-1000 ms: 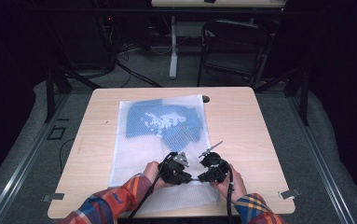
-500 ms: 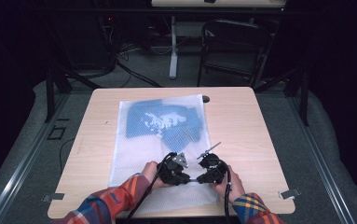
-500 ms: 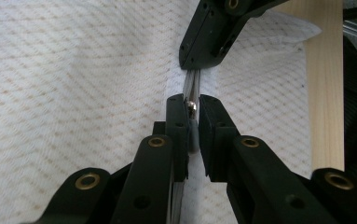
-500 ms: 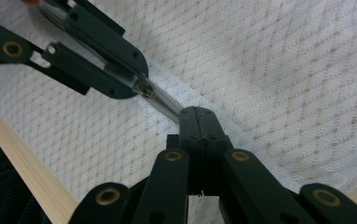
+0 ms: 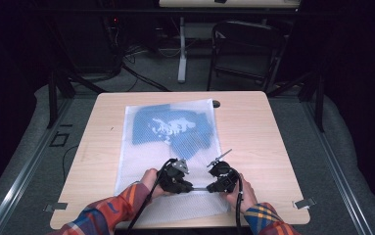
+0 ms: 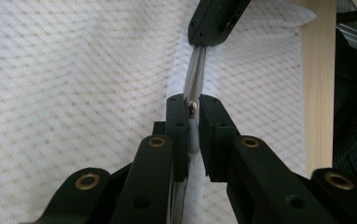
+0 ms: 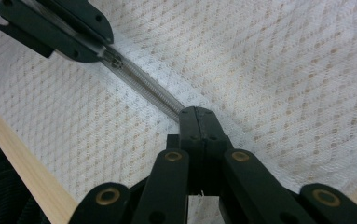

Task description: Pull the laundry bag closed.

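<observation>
1. Mesh: a white mesh laundry bag (image 5: 170,161) holding a blue cloth (image 5: 173,128) lies mid-frame on the light wooden table (image 5: 268,132).
2. The left gripper (image 6: 191,116) pinches the small metal zipper pull (image 6: 192,108), lower centre.
3. The right gripper (image 7: 195,119) is clamped on the silvery zipper track (image 7: 143,88).

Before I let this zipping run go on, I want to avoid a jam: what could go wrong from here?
The left gripper pinches only the small zipper pull, so it could slip out under tension. The right gripper clamps the zipper track and mesh close to the pull; if that hold gives, the mesh laundry bag may bunch and the slider could snag. The zipper runs along the table's near edge, so a hard tug might drag the bag off.
</observation>
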The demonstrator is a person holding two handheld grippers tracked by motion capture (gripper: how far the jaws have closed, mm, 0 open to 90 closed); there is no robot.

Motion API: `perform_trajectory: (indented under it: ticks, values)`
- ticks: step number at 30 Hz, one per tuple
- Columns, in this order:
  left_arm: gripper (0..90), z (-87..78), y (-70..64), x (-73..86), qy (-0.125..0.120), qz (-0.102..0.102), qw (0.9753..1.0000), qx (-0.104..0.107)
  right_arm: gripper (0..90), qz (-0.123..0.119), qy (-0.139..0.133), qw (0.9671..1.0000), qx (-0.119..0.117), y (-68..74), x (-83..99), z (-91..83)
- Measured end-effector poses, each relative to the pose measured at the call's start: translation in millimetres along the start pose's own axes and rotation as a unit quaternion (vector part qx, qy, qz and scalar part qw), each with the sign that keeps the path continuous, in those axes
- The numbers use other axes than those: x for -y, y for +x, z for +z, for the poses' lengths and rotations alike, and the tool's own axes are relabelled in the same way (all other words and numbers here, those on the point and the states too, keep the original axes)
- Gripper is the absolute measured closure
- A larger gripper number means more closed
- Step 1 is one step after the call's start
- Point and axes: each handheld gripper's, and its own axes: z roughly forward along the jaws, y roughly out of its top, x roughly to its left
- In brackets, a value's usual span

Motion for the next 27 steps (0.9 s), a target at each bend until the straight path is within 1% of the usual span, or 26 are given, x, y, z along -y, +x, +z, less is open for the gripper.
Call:
perform_trajectory:
  ticks: [1,2,3,5,6,7,8,9,10,12,13,14,15,16,17,18,19,20,21,22,23,24,25,27]
  values:
    - [83.0,-0.9,0.5,1.2,0.000,-0.002,1.0000,0.000,90.0,0.000,0.000,1.0000,0.000,0.0,0.0,0.0]
    - [83.0,-1.7,0.7,1.5,0.002,-0.003,1.0000,-0.001,90.0,0.007,-0.008,0.9999,-0.001,0.9,0.4,1.2]
    - [83.0,-1.5,0.7,1.5,0.003,-0.004,1.0000,-0.002,90.0,0.006,-0.003,1.0000,0.000,1.0,0.0,0.6]
    - [83.0,0.3,1.1,1.3,0.000,-0.003,1.0000,0.000,90.0,0.009,-0.001,1.0000,0.002,1.4,-1.4,0.5]
    - [83.0,0.4,1.5,0.5,0.006,-0.002,0.9999,-0.007,90.0,0.005,-0.019,0.9997,0.011,4.1,-3.3,-4.8]
    - [83.0,0.7,2.0,0.7,0.002,-0.005,1.0000,-0.005,90.0,0.004,-0.033,0.9994,0.011,5.8,-5.0,-8.2]
    - [83.0,0.8,2.4,0.5,0.002,-0.005,1.0000,-0.004,90.0,0.000,-0.033,0.9994,0.007,7.1,-7.7,-12.6]
    - [83.0,0.8,2.4,0.5,0.002,-0.005,1.0000,-0.004,90.0,0.000,-0.033,0.9994,0.007,7.1,-7.7,-12.6]
    - [83.0,1.1,2.4,0.0,0.004,-0.005,1.0000,-0.007,90.0,-0.001,-0.038,0.9993,-0.008,10.1,-11.8,-11.3]
    - [83.0,2.1,2.1,-0.1,0.005,-0.005,1.0000,-0.005,90.0,-0.001,-0.037,0.9991,-0.018,12.0,-13.8,-4.7]
    - [83.0,2.4,2.0,-0.2,0.005,-0.004,1.0000,-0.006,90.0,0.003,-0.029,0.9993,-0.023,12.6,-14.6,-2.5]
    - [83.0,2.5,1.9,-0.3,0.006,-0.002,1.0000,-0.007,90.0,0.004,-0.029,0.9992,-0.027,12.1,-14.5,-0.5]
    - [83.0,2.5,1.9,-0.3,0.006,-0.002,1.0000,-0.007,90.0,0.004,-0.029,0.9992,-0.027,12.1,-14.5,-0.5]
    - [83.0,2.9,2.1,-0.4,0.006,-0.002,1.0000,-0.007,90.0,0.002,-0.015,0.9996,-0.024,10.8,-14.6,2.1]
    - [83.0,2.9,2.1,-0.4,0.006,-0.002,1.0000,-0.007,90.0,0.002,-0.015,0.9996,-0.024,10.8,-14.6,2.1]
    - [83.0,4.3,2.4,0.0,0.003,-0.004,1.0000,-0.002,90.0,0.003,-0.006,0.9996,-0.026,10.6,-13.4,7.0]
    - [83.0,4.3,2.4,0.0,0.003,-0.004,1.0000,-0.002,90.0,0.003,-0.006,0.9996,-0.026,10.6,-13.4,7.0]
    - [83.0,4.4,2.2,0.1,0.004,-0.003,1.0000,-0.002,90.0,-0.003,0.002,0.9997,-0.023,9.3,-12.9,8.9]
    - [83.0,3.8,2.3,0.1,0.006,-0.003,1.0000,-0.006,90.0,-0.004,0.002,0.9998,-0.020,10.2,-12.9,9.2]
    - [83.0,4.1,3.1,0.5,0.004,-0.005,1.0000,0.002,90.0,-0.006,0.001,0.9998,-0.020,10.4,-12.9,9.3]
    - [83.0,3.5,2.7,0.3,0.010,-0.003,0.9999,-0.006,90.0,-0.006,0.001,0.9998,-0.020,10.4,-12.7,9.3]
    - [83.0,3.3,2.5,0.5,0.011,-0.004,0.9999,-0.006,90.0,-0.001,-0.006,0.9998,-0.022,10.7,-12.0,10.0]
    - [83.0,3.4,2.3,1.0,0.007,-0.004,1.0000,-0.001,90.0,-0.006,0.000,0.9998,-0.021,9.7,-12.0,9.2]
    - [83.0,2.8,2.0,1.0,0.007,-0.003,1.0000,-0.002,90.0,-0.002,-0.005,0.9996,-0.026,10.0,-11.8,9.6]
